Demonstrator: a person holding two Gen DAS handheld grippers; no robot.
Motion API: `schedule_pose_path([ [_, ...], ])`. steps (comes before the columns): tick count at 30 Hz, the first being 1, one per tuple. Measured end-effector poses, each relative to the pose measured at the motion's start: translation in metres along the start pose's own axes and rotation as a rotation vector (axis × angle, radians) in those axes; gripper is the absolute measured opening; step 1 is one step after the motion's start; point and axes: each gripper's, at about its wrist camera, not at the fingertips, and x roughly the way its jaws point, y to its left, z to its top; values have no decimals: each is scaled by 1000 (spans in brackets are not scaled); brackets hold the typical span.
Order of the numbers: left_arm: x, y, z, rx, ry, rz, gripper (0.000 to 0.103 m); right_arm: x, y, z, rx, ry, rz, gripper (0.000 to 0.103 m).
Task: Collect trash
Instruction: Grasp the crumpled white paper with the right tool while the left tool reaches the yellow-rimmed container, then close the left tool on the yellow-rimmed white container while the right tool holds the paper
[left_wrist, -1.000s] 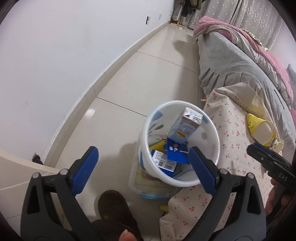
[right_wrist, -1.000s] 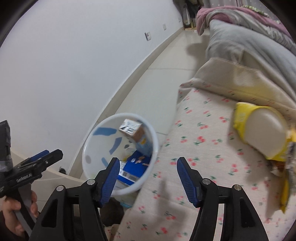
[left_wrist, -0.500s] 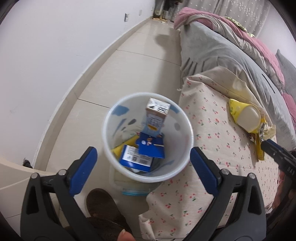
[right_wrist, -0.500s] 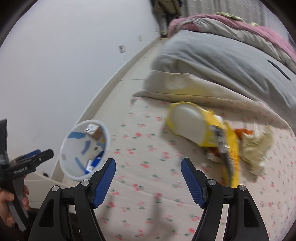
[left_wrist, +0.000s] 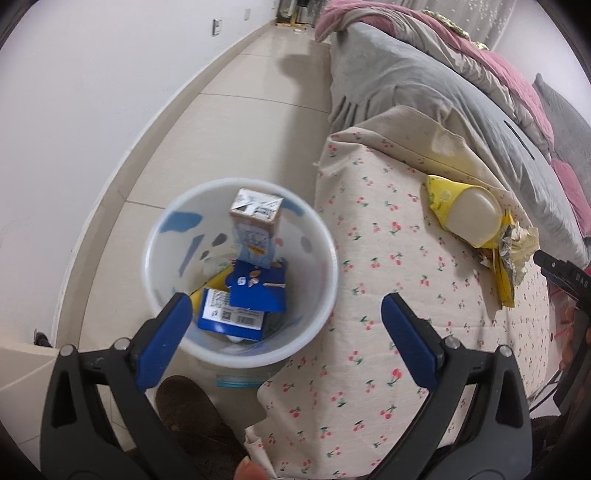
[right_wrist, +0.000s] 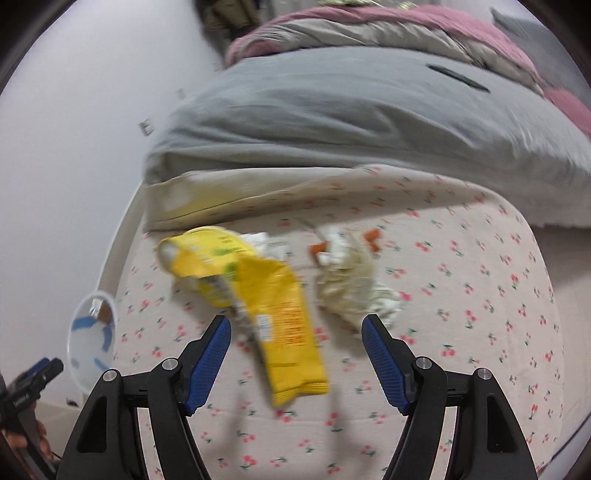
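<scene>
A white trash bin (left_wrist: 325, 306) stands on the floor beside the bed and holds a milk carton (left_wrist: 255, 225) and blue packaging (left_wrist: 236, 314). My left gripper (left_wrist: 286, 325) is open and empty above the bin's near rim. On the cherry-print sheet (right_wrist: 461, 314) lie a yellow snack bag (right_wrist: 280, 325), a yellow-wrapped bottle (right_wrist: 199, 254) and crumpled paper (right_wrist: 351, 280). My right gripper (right_wrist: 297, 354) is open and empty, just above the snack bag's lower end. The bin also shows at the far left of the right wrist view (right_wrist: 92, 347).
A grey blanket (right_wrist: 351, 110) and pink bedding (right_wrist: 406, 26) cover the far part of the bed. A white wall (left_wrist: 92, 92) runs along the tiled floor (left_wrist: 229, 122). A dark slipper (left_wrist: 192, 410) is beside the bin. Small orange scraps (right_wrist: 373, 236) lie near the paper.
My right gripper has swung right from the bin to over the snack bag and paper. My left gripper has shifted slightly, staying open over the bin.
</scene>
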Motion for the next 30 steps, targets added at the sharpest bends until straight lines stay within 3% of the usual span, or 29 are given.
schedule_pose_path([
  [13, 20, -77, 29, 134, 17, -14, 102, 46, -49, 17, 132, 86, -23, 73],
  [15, 25, -88, 35, 134, 21, -29, 102, 50, -51, 20, 137, 83, -23, 68],
  [17, 31, -100, 43, 128, 23, -48, 102, 57, -53, 23, 137, 96, -9, 52],
  [20, 41, -115, 53, 112, 33, -72, 102, 63, -53, 24, 131, 115, 4, 39],
  [25, 51, -134, 64, 69, 30, -103, 102, 55, -52, 26, 115, 100, 33, 29],
  [30, 57, -148, 73, 26, 13, -126, 101, 33, -48, 33, 71, 47, 53, 27],
])
